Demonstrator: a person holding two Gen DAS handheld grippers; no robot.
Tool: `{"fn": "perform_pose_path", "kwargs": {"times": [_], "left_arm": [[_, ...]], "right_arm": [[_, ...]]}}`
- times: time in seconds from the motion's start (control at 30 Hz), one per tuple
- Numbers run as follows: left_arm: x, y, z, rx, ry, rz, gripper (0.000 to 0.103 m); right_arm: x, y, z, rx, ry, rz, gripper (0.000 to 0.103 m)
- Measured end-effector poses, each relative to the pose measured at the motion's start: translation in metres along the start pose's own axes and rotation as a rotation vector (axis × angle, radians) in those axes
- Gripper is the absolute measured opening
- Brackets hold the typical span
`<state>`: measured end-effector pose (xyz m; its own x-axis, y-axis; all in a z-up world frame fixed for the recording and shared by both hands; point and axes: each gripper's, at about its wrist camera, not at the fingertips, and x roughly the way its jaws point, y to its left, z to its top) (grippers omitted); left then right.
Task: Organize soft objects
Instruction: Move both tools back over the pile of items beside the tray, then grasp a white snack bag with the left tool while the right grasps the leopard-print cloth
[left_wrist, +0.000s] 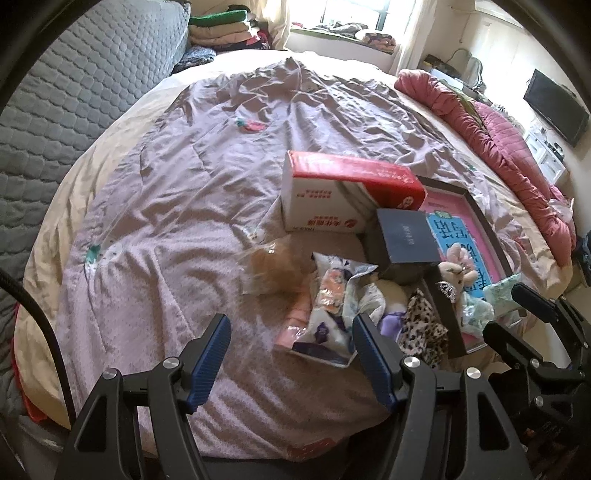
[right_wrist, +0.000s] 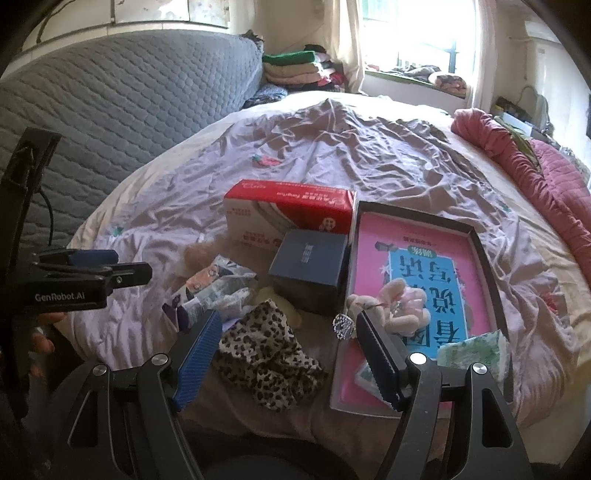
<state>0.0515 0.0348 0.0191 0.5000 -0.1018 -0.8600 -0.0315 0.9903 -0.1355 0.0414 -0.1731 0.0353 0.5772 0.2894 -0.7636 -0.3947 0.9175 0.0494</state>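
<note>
A pile of soft things lies on the lilac bedspread (left_wrist: 177, 206): a tan fluffy ball in clear wrap (left_wrist: 271, 269), a printed white and purple pouch (left_wrist: 332, 314), a leopard-print cloth (right_wrist: 266, 354) and a pink plush bunny (right_wrist: 400, 308) lying in the black tray (right_wrist: 484, 251). The cloth also shows in the left wrist view (left_wrist: 421, 328), as does the bunny (left_wrist: 458, 269). My left gripper (left_wrist: 290, 328) is open and empty, just in front of the pouch. My right gripper (right_wrist: 288, 326) is open and empty, its fingers either side of the leopard cloth's near end.
A red and white carton (right_wrist: 291, 214) and a dark blue box (right_wrist: 310, 266) stand behind the pile. A pink and blue book lines the tray, with a green tissue pack (right_wrist: 476, 350) at its near corner. A red quilt (right_wrist: 535, 177) lies at right, a grey headboard (right_wrist: 129, 110) at left.
</note>
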Motion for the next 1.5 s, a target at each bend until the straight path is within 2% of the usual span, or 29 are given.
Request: {"fn": "perform_pose_path", "kwargs": {"times": [0.27, 0.63, 0.87, 1.1, 1.5], "left_arm": [[0.01, -0.001, -0.007, 0.004, 0.034, -0.01, 0.068], [0.025, -0.008, -0.01, 0.027, 0.064, -0.014, 0.068], [0.041, -0.019, -0.002, 0.05, 0.09, -0.029, 0.068], [0.065, -0.018, 0.009, 0.037, 0.125, -0.011, 0.068], [0.092, -0.034, 0.024, 0.099, 0.173, 0.0, 0.068]], "right_arm": [[0.02, 0.007, -0.013, -0.025, 0.067, 0.049, 0.077], [0.044, 0.011, -0.026, -0.052, 0.132, 0.059, 0.077], [0.056, 0.01, -0.029, -0.058, 0.159, 0.067, 0.077], [0.064, 0.011, -0.03, -0.066, 0.173, 0.07, 0.077], [0.09, 0.016, -0.029, -0.115, 0.211, 0.068, 0.077]]}}
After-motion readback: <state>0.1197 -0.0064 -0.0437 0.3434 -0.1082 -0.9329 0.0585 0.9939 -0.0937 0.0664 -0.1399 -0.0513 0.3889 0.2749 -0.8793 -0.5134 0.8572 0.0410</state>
